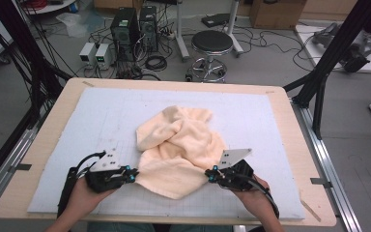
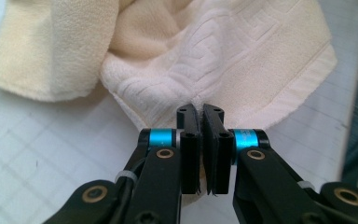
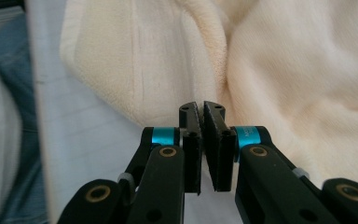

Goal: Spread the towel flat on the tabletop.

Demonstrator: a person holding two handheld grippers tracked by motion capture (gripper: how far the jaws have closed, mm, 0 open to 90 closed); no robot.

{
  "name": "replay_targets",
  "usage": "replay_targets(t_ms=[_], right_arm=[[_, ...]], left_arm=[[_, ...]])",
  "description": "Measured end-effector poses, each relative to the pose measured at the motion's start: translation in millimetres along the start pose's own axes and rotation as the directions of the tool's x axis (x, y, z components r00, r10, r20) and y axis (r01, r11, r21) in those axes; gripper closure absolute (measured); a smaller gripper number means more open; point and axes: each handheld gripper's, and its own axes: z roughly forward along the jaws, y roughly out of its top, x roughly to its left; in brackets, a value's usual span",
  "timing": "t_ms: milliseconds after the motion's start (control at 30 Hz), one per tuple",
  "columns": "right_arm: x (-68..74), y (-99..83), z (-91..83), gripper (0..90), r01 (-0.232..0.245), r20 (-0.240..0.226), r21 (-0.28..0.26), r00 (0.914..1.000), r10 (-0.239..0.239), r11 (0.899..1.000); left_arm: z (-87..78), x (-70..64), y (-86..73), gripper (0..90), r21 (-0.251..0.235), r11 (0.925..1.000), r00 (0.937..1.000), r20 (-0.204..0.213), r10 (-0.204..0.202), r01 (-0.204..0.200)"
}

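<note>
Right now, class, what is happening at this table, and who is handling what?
A person works a crumpled cream towel lying on a pale gridded mat on the table. The left gripper is pinched shut on the towel's near left edge, and the right gripper is shut on its near right edge. The towel is still bunched up, not spread flat.
</note>
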Motion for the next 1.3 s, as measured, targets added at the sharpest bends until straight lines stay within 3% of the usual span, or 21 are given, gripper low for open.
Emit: replay_targets(t_ms=[33, 133, 233, 300, 367, 400, 467, 533, 567, 633, 700, 733, 800, 867, 967, 1033, 1167, 1200, 1233, 1300], right_arm=[[0.0, 0.0, 0.0, 86.0, 0.000, 0.000, 0.000, 1.0000, 0.000, 1.000], [22.9, 4.7, 0.8, 86.0, 0.029, -0.068, -0.002, 0.9972, -0.029, 1.000], [40.7, 5.5, 0.1, 85.3, 0.060, -0.117, 0.003, 0.9914, -0.059, 0.998], [47.9, 5.3, -1.6, 79.2, 0.078, -0.127, 0.002, 0.9888, -0.077, 0.997], [48.3, 5.2, -3.5, 75.1, 0.077, -0.138, -0.007, 0.9874, -0.077, 0.997], [44.9, 5.8, -8.6, 65.6, 0.054, -0.133, -0.037, 0.9894, -0.059, 0.998], [36.9, 7.2, -13.6, 62.6, 0.038, -0.127, -0.054, 0.9909, -0.044, 0.998], [32.9, 8.1, -15.8, 62.0, 0.035, -0.113, -0.055, 0.9927, -0.041, 0.998], [22.4, 8.5, -17.2, 58.9, 0.052, -0.065, -0.045, 0.9964, -0.055, 0.998], [7.4, 5.6, -14.8, 58.8, 0.054, -0.014, -0.027, 0.9984, -0.054, 0.998], [-9.8, 1.6, -10.4, 58.7, 0.016, 0.007, -0.024, 0.9998, -0.016, 1.000], [-17.4, -0.1, -8.1, 58.4, 0.006, 0.022, -0.029, 0.9997, -0.005, 1.000], [-29.1, -1.9, -3.3, 56.7, -0.016, 0.047, -0.035, 0.9987, 0.018, 0.999], [-37.4, -2.7, 1.5, 55.7, -0.025, 0.054, -0.036, 0.9982, 0.027, 0.999], [-47.6, -6.4, 8.0, 54.9, -0.049, 0.063, -0.031, 0.9968, 0.050, 0.998], [-54.0, -13.0, 12.3, 52.9, -0.085, 0.064, -0.031, 0.9941, 0.087, 0.996], [-63.1, -34.6, 22.5, 51.0, -0.163, 0.069, -0.027, 0.9839, 0.165, 0.986], [-64.0, -38.4, 25.2, 51.6, -0.167, 0.069, -0.006, 0.9835, 0.167, 0.986], [-64.4, -40.0, 27.8, 53.7, -0.166, 0.070, 0.024, 0.9839, 0.164, 0.986], [-62.3, -40.9, 32.3, 56.8, -0.146, 0.071, 0.040, 0.9872, 0.143, 0.988]], left_arm=[[-7.4, -4.2, -3.8, 85.5, -0.005, 1.0000, 1.0000, 0.003, -0.002, 0.002], [-29.2, -19.0, -15.0, 85.6, -0.015, 0.9999, 1.0000, -0.003, -0.003, 0.003], [-46.7, -34.4, -25.6, 85.5, -0.009, 0.9999, 0.9996, 0.027, -0.012, 0.012], [-54.2, -43.1, -31.9, 82.6, 0.006, 1.0000, 0.9984, 0.057, -0.002, 0.001], [-55.4, -43.2, -32.1, 74.8, 0.002, 1.0000, 0.9985, 0.054, 0.001, -0.001], [-56.4, -38.3, -30.0, 70.1, -0.022, 0.9997, 0.9994, 0.034, -0.004, 0.005], [-54.9, -30.8, -25.9, 63.0, -0.049, 0.9985, 0.9996, 0.015, -0.022, 0.023], [-53.4, -25.9, -23.5, 61.8, -0.060, 0.9981, 0.9998, 0.011, -0.014, 0.014], [-46.2, -17.7, -18.6, 61.0, -0.094, 0.9955, 0.9999, 0.002, -0.016, 0.016], [-41.3, -13.3, -15.8, 60.0, -0.101, 0.9949, 0.9999, -0.002, -0.010, 0.010], [-20.5, 0.5, -6.8, 57.8, -0.112, 0.9936, 0.9999, 0.002, -0.010, 0.010], [-20.5, 0.5, -6.8, 55.5, -0.112, 0.9936, 0.9999, 0.002, -0.010, 0.010], [-5.2, 8.0, -0.6, 53.1, -0.109, 0.9940, 1.0000, 0.006, 0.007, -0.007], [16.4, 17.0, 6.7, 51.3, -0.074, 0.9962, 0.9989, 0.003, 0.048, -0.047], [28.0, 22.5, 7.7, 48.7, -0.061, 0.9973, 0.9992, 0.002, 0.040, -0.040], [41.6, 28.1, 5.1, 48.7, -0.015, 0.9989, 0.9988, 0.022, 0.044, -0.044], [50.5, 32.6, 0.0, 50.8, 0.035, 0.9990, 0.9984, 0.051, 0.026, -0.028], [53.2, 33.7, -1.5, 52.0, 0.049, 0.9986, 0.9983, 0.056, 0.019, -0.022], [59.2, 37.6, -3.6, 53.1, 0.092, 0.9956, 0.9982, 0.059, 0.010, -0.015], [62.9, 39.0, -5.1, 56.0, 0.104, 0.9945, 0.9979, 0.065, 0.006, -0.013]])
